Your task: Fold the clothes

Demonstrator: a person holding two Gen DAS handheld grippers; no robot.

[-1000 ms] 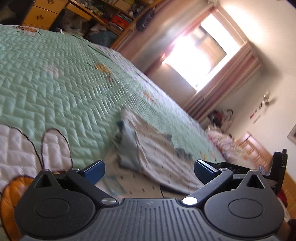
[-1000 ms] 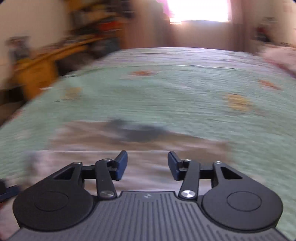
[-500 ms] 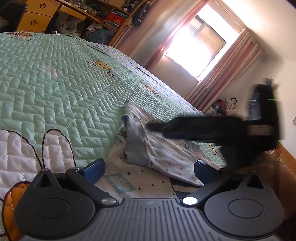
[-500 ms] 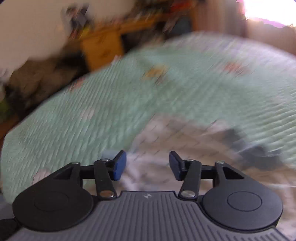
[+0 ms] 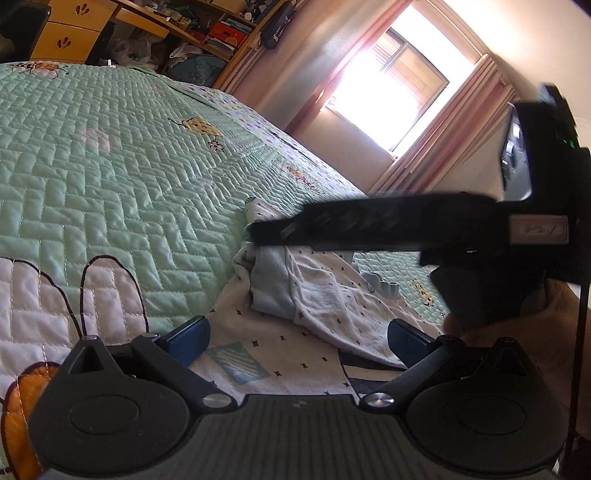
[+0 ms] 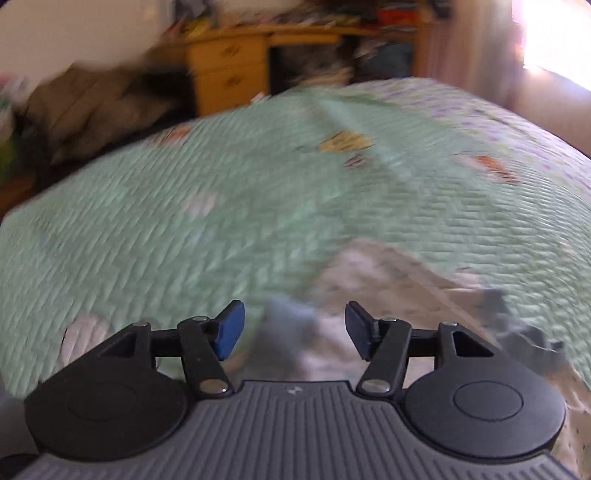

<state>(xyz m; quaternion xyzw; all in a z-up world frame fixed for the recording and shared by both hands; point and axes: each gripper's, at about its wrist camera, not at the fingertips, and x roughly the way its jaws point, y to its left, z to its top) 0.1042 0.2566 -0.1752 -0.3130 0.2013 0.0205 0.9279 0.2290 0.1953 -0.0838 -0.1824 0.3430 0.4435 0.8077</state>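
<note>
A small white garment (image 5: pixel 317 314) with tiny dark marks and pale blue trim lies spread on the green quilted bedspread (image 5: pixel 110 184), its near part flat and its far end bunched into a blue-edged lump, so the folding looks barely begun and the cloth needs straightening or a first fold. The left gripper (image 5: pixel 295 338) hangs low over the near edge of the garment with its blue pads wide apart and nothing pinched; the cloth lies under the gap, not between pressing pads. That placing seems meant to pin or pick up the near hem while the other tool works the far end. The right gripper (image 6: pixel 291 330) reaches in from the right across the left view as a dark bar whose tip lies at the bunched far end; its jaws are opening, and in its own blurred view the blue-grey lump sits just beyond the gap, with no pad pressing on it. I judge it is lining up to take that lump. A hand (image 5: pixel 554 332) shows at the right edge under the tool. Little stands in the way: the bedspread around the garment is bare, and the wooden drawers (image 5: pixel 70 33), the cluttered shelves and the bright window (image 5: pixel 388 96) with pink curtains stand well apart beyond the bed.
</note>
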